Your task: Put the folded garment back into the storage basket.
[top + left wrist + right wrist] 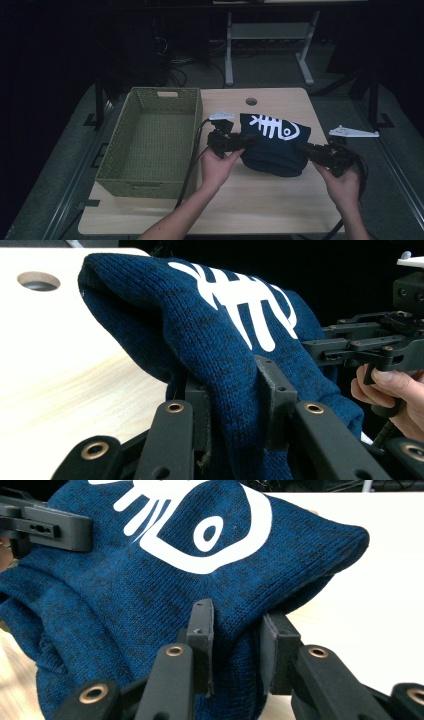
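**Sweater gripped at both sides**

The left tongs [248, 140] and right tongs [302, 148] are each clenching a fold of the blue sweater [275, 145], which is hanging between them above the table [280, 200], beside the basket [145, 182].

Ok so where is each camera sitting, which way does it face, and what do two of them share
High view: above the person's side of the wooden table, facing forward and down; both forearms, left gripper, right gripper.
Left gripper view: on the left gripper, facing along its jaws clamping the blue fish-skeleton sweater; the other hand shows.
Right gripper view: on the right gripper, its jaws clamping the sweater.
Shared: all see the sweater; the green woven basket sits left.
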`<state>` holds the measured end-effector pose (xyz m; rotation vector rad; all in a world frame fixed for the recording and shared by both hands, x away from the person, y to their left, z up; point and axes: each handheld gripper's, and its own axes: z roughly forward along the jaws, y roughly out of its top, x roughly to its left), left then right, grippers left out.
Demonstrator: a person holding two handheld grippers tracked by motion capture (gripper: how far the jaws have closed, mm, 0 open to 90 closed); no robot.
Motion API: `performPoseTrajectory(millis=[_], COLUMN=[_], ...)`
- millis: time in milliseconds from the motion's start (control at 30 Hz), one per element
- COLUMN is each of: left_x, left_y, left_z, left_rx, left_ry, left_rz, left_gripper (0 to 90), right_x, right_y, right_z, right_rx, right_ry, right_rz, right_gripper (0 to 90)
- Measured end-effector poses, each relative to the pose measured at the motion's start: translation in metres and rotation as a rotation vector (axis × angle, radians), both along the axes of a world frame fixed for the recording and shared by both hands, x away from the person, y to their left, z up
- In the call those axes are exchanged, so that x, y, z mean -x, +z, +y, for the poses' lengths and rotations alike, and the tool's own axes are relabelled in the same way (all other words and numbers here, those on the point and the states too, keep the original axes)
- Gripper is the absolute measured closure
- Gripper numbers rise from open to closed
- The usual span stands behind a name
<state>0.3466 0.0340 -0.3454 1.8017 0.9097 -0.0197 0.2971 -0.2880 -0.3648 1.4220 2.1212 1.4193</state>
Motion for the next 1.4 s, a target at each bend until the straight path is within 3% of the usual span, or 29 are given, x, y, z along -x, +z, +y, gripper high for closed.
performPoseTrajectory(millis=[600,1400], left_x=[0.000,-0.002], left_y=[0.024,0.038], left_z=[0.038,0.083], left_rx=[0.008,0.032], left_ry=[0.018,0.063], left_rz=[-0.018,-0.014], left_gripper=[70.8,70.7], right_x=[-0.013,-0.033], right_y=[0.026,0.051], right_z=[0.033,0.077], right_rx=[0.014,0.042], right_ry=[0.065,0.139], right_rz=[-0.001,-0.007], right_gripper=[70.1,70.0])
